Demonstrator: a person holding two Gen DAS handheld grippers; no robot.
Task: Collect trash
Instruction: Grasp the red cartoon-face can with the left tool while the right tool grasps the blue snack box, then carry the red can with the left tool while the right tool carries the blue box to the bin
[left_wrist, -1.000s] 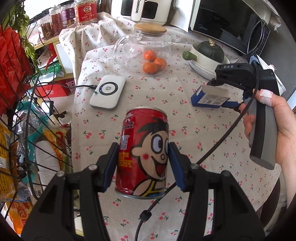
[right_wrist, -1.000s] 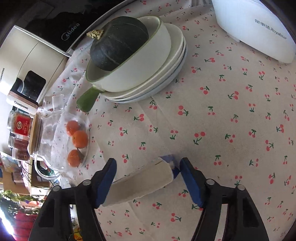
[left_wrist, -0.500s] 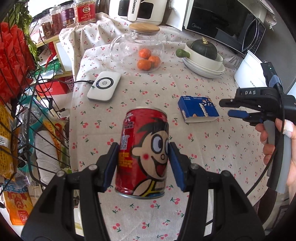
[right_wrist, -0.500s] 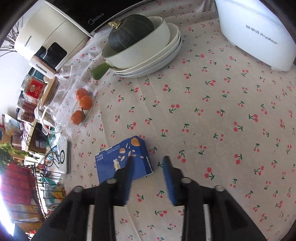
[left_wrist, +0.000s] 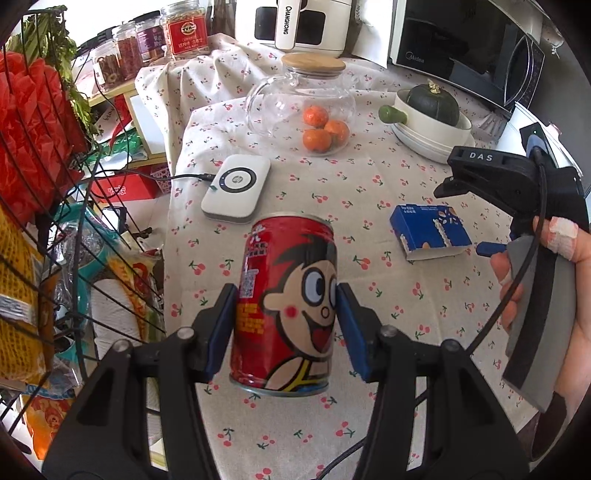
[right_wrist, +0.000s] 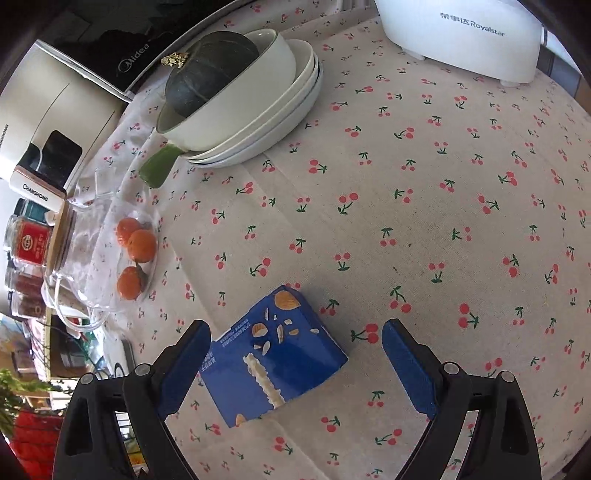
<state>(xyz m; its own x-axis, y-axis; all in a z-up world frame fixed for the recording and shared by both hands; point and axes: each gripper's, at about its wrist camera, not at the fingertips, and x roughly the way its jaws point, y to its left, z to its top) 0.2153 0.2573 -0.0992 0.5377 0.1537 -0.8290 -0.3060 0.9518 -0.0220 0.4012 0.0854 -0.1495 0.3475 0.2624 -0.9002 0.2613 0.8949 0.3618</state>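
Observation:
A red drink can with a cartoon face hangs above the cherry-print tablecloth, and my left gripper is shut on its sides. A blue carton lies flat on the cloth, also seen in the left wrist view as the blue carton. My right gripper hovers over it with jaws opening wide. The carton sits between the fingers, nearer the left one, and neither pad presses on it. A person's hand holds that gripper's handle.
A glass teapot with oranges, a white charger pad on a cable, and a bowl with a dark squash on stacked plates stand further back. A white appliance is at the far right. A wire rack borders the table's left edge.
The right gripper let go of the blue carton, which now lies on the cloth; its jaws have spread wide and moved back over it. The left gripper and can stayed put.

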